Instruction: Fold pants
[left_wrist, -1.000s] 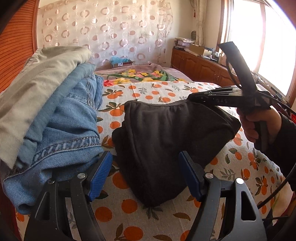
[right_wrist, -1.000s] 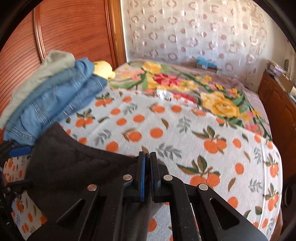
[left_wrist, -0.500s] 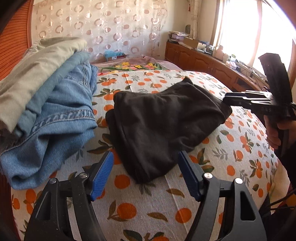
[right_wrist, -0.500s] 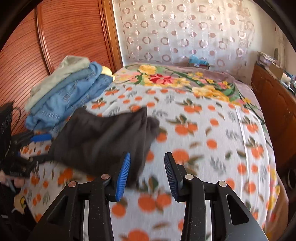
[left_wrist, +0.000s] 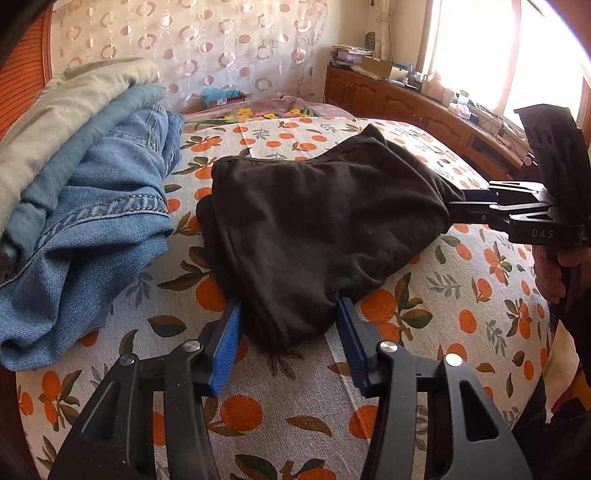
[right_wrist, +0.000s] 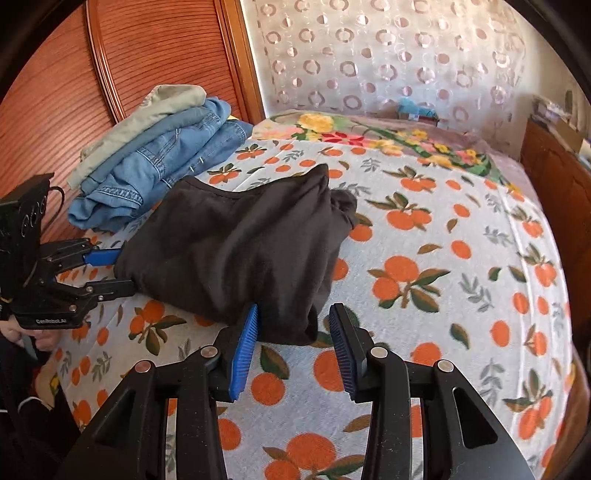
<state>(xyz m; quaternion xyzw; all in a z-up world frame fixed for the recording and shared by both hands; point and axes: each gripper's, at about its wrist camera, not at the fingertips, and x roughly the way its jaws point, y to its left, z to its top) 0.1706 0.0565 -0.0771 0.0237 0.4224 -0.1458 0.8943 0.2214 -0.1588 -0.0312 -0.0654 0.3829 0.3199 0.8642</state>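
Observation:
The black pants (left_wrist: 314, 221) lie folded in a thick bundle on the orange-print bedspread (left_wrist: 443, 332). My left gripper (left_wrist: 288, 332) straddles their near end; its jaws are closing, the cloth fills the gap and does not look squeezed. In the right wrist view the black pants (right_wrist: 229, 251) reach down between the pads of my right gripper (right_wrist: 291, 325). That gripper is open, with a gap on its right side. Each gripper shows in the other view: the right gripper (left_wrist: 452, 206) at the pants' right end, the left gripper (right_wrist: 125, 269) at their left edge.
A stack of folded jeans and a grey-green garment (left_wrist: 92, 206) sits just left of the pants, against the wooden headboard (right_wrist: 74, 74). A floral blanket (right_wrist: 388, 140) covers the far end of the bed. Wooden cabinets (left_wrist: 406, 107) line the wall under the window.
The right gripper let go of the lifted pants, opened and drew back; the pants dropped onto the bed. The left jaws narrowed around the pants' near end.

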